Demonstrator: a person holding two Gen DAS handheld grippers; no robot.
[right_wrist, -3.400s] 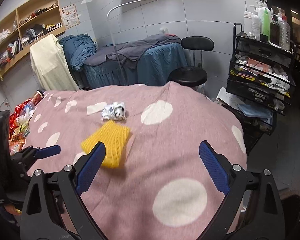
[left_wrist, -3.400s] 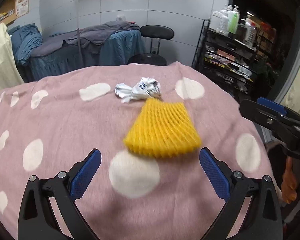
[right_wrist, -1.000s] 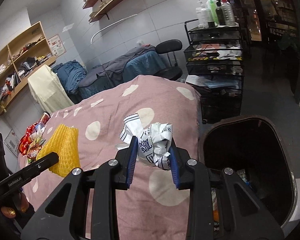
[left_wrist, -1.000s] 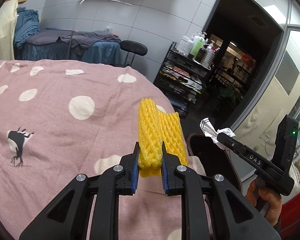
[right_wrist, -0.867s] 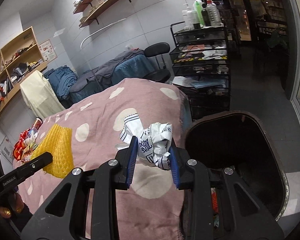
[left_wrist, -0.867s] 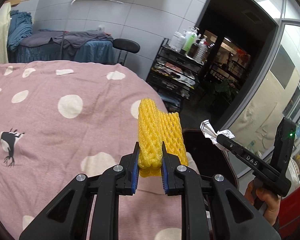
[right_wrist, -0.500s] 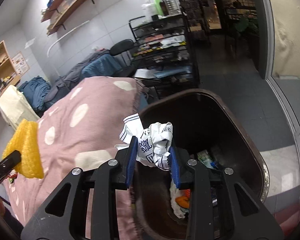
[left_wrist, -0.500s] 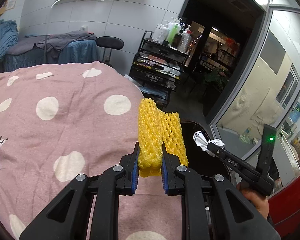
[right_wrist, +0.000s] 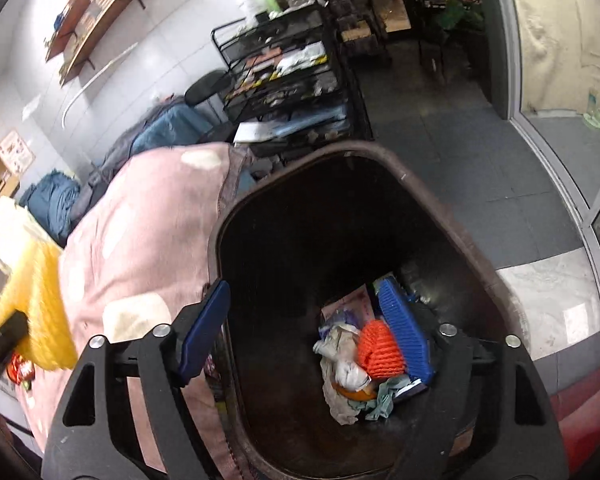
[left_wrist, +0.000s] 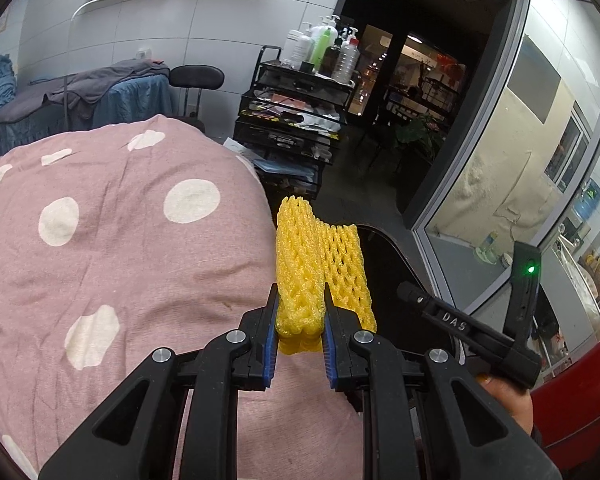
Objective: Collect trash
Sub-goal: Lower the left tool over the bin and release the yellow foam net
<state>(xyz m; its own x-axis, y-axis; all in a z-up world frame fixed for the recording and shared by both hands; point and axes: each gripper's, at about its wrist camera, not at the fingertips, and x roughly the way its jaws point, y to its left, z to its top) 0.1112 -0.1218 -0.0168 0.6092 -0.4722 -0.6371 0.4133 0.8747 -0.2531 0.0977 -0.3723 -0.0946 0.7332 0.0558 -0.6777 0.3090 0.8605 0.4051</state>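
Observation:
My left gripper is shut on a folded yellow foam net, held over the edge of the pink dotted blanket beside the dark trash bin. My right gripper hangs over the open bin. Its jaws are opening and stand wide, with nothing between them. At the bin's bottom lie an orange net and whitish crumpled wads; I cannot tell which is the printed paper. The yellow net shows blurred at the left.
A black wire cart with bottles stands behind the bin, a black chair beside it. A glass door runs along the right. Something red sits by the bin. Snack packets lie at the blanket's near edge.
The right gripper came over the bin and down, its jaws spread, and the crumpled printed paper is gone from them. The left gripper carried the yellow net toward the bin.

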